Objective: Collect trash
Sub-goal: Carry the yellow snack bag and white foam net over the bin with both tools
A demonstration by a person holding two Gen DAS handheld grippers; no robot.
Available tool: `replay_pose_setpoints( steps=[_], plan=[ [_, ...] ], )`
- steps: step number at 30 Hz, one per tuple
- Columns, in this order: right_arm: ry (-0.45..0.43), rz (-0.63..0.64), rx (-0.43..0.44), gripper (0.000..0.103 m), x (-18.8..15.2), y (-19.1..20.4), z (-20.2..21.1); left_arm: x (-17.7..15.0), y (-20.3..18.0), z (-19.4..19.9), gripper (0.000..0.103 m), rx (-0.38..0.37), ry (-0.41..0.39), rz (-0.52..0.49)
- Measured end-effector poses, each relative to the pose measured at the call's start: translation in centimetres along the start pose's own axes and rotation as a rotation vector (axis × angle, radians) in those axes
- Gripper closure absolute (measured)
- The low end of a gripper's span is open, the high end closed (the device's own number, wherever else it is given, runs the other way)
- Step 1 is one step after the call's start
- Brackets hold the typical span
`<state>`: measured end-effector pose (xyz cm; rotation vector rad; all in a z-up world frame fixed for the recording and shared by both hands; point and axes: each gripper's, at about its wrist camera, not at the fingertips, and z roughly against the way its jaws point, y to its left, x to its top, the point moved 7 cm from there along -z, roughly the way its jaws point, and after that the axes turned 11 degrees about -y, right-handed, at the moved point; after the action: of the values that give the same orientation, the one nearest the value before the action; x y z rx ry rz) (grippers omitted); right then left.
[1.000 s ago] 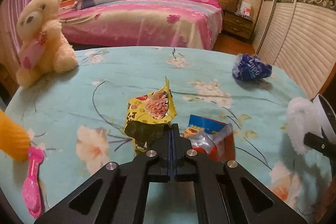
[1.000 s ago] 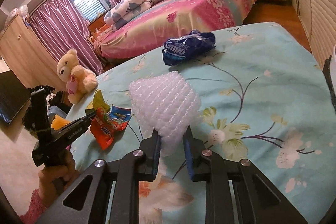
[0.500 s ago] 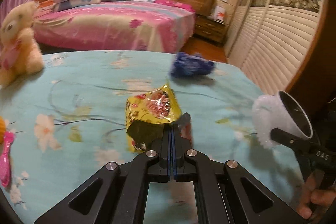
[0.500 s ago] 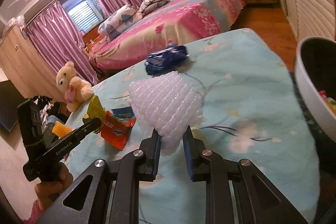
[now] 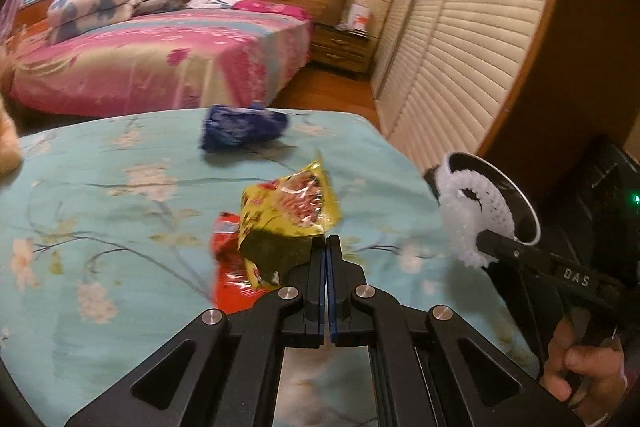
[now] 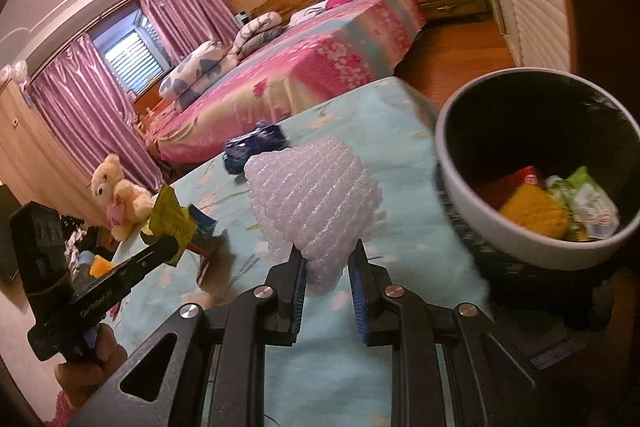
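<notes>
Centrally, yellow snack wrapper (image 5: 288, 211) pinched in fully closed left gripper (image 5: 326, 247), lifted above floral tablecloth (image 5: 120, 219). White foam net (image 6: 316, 195) clamped between right gripper (image 6: 326, 259) fingers. Trash bin (image 6: 472, 203) beside table; blue wrapper (image 5: 242, 127) left on cloth.

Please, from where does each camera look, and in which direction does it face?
Left wrist: on the left tool, facing across the table toward the bed; it grips a yellow wrapper; right hand shows.
Right wrist: on the right tool, holding foam net, beside the bin; left hand shows.
Shared: blue wrapper.
</notes>
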<state>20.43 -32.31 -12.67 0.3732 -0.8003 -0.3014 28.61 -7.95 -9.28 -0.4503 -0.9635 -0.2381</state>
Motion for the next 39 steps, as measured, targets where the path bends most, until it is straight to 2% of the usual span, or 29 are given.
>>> replay_pose_setpoints(
  steps=[7, 23, 39],
  plan=[
    [-0.036, -0.017, -0.041, 0.083, 1.0, -2.7, 2.1, 0.2, -4.2, -1.6, 0.103, -0.06, 0.02, -0.049],
    [-0.084, -0.055, -0.106, 0.083, 2.4, -7.7, 5.0, 0.0, -9.9, -5.4, 0.103, -0.125, 0.069, -0.114],
    [-0.086, -0.078, -0.19, 0.083, 3.2, -12.4, 5.6, 0.9, -13.9, -8.8, 0.103, -0.189, 0.079, -0.158]
  ],
)
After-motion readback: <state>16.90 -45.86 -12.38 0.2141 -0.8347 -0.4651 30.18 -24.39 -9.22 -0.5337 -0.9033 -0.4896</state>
